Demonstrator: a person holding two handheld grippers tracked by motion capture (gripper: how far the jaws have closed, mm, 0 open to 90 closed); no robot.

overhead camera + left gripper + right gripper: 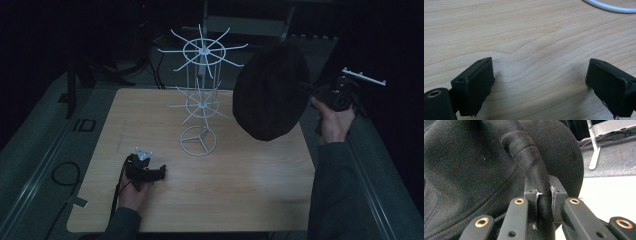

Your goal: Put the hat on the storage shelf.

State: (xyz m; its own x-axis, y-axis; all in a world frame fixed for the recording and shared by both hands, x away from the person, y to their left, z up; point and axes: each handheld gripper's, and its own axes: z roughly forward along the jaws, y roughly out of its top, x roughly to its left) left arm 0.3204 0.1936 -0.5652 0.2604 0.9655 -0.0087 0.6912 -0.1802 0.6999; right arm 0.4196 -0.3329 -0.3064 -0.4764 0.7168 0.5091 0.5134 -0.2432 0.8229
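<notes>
A black felt hat [270, 91] hangs in the air at the right of the table, held on edge by its brim. My right gripper [306, 86] is shut on a fold of that brim [541, 195], which is pinched between both pads. A white wire rack [202, 90] with two tiers of radiating hooks stands on a ring base at the middle of the wooden table [240, 185]. My left gripper [161, 172] rests low on the table at the front left, open, with bare wood between its pads [476, 82].
The rack's white ring base [610, 7] lies just ahead of the left gripper. A small white hook bar [364, 76] sticks out behind the right hand. Dark floor, cables and a white stand leg [595, 147] surround the table.
</notes>
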